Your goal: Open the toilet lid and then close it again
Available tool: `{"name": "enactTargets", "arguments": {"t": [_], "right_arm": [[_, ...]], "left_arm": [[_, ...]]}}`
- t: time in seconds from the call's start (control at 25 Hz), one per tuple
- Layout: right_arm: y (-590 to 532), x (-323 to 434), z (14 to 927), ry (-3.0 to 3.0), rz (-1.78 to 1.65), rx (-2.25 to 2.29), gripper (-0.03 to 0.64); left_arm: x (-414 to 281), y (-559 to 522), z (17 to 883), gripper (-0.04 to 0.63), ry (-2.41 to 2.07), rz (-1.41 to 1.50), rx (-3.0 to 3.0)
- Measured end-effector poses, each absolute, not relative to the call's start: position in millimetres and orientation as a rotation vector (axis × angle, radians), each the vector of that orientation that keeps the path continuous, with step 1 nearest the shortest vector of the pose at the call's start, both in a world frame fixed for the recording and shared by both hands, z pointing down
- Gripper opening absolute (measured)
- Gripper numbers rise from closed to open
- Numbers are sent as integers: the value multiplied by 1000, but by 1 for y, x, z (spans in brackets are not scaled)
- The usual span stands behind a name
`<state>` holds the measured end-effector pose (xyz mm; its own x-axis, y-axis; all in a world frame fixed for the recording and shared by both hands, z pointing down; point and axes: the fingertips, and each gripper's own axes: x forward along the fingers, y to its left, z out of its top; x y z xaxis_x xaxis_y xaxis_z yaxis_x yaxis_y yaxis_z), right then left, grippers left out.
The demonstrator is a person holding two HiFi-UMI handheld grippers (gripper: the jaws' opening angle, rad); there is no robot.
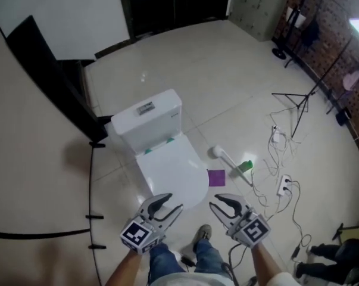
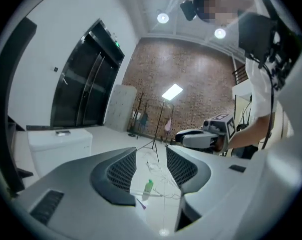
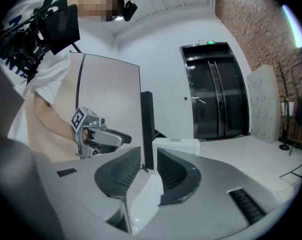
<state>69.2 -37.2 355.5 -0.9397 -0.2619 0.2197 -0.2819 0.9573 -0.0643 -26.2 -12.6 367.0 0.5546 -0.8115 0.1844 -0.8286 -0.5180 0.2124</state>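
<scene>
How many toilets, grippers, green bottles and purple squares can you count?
toilet: 1
grippers: 2, the left gripper and the right gripper
green bottle: 1
purple square: 1
Total: 5

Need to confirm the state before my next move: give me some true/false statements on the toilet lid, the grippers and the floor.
1. The toilet lid is raised. False: it lies shut.
2. Both grippers hold nothing. True: the left gripper and right gripper have their fingers apart and are empty.
3. A purple square lies on the floor beside the toilet. True.
4. The left gripper rests on the toilet lid. False: it is in the air, touching nothing.
</scene>
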Motion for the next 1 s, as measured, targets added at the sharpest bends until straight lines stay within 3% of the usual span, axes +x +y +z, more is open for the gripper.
{"name": "enactTargets", "arguments": {"t": [0.36, 1.0], "right_arm": [[-7, 41, 259, -2961, -15, 475, 100], [48, 14, 275, -2903, -37, 329, 100]], "left_arm": [[-53, 36, 235, 183, -1322, 28, 2703], [-72, 71, 219, 183, -1377, -2, 2734]]}}
